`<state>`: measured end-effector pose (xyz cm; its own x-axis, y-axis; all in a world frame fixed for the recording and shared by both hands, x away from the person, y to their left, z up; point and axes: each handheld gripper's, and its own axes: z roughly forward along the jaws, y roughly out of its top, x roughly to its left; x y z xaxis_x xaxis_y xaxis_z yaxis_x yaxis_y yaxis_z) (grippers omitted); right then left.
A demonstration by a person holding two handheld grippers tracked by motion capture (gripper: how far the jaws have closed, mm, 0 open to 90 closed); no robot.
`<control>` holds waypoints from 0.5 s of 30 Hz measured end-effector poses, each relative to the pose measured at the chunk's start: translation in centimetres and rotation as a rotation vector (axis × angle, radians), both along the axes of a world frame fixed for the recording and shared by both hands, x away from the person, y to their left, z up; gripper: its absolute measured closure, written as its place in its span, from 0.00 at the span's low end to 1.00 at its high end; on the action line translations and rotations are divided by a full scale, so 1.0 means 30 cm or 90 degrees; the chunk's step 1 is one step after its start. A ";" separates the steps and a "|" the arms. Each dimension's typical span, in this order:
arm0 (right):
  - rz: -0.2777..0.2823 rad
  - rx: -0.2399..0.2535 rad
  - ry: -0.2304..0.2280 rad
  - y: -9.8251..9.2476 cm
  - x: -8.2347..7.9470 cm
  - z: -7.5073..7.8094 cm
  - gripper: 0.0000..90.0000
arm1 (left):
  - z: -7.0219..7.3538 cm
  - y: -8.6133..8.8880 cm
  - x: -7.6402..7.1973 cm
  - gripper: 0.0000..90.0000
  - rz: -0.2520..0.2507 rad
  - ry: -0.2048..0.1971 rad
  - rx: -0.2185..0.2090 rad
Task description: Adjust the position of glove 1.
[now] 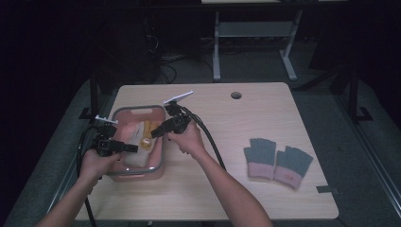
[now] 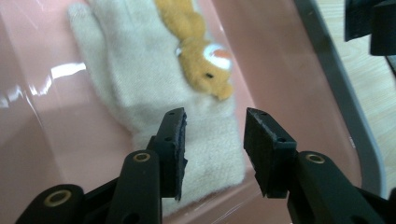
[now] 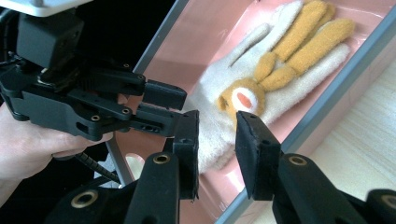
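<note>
High view catches the grey gloves (image 1: 277, 163) off right on the surface (image 1: 227, 189); left gripper view has the cream glove (image 2: 154, 93) in the pink bin (image 2: 280, 56). Both left tongs (image 2: 215, 135) and right tongs (image 3: 217, 135) sit partly open, gripping nothing.

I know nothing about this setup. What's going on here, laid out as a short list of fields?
Setting: a wooden table in a dim room
Bin: a pink bin with a grey rim, at the table's left
In the bin: a cream glove with a small orange plush animal lying on it
Left gripper: jaws apart above the glove's cuff, not touching it
Right gripper: jaws apart, aimed at the plush animal from over the bin's rim
Elsewhere: a pair of grey and pink gloves lying flat at the table's right
</note>
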<state>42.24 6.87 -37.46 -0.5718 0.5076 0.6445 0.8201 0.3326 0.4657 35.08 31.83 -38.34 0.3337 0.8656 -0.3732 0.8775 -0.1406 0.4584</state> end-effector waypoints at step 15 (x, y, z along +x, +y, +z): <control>-0.019 0.023 -0.003 -0.080 0.002 0.016 0.75 | 0.048 -0.013 -0.011 0.62 0.001 -0.031 -0.038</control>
<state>42.31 4.46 -36.98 -0.5600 0.5016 0.6594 0.8270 0.2910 0.4810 34.76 31.44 -36.91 0.3510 0.8430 -0.4075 0.8541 -0.1099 0.5084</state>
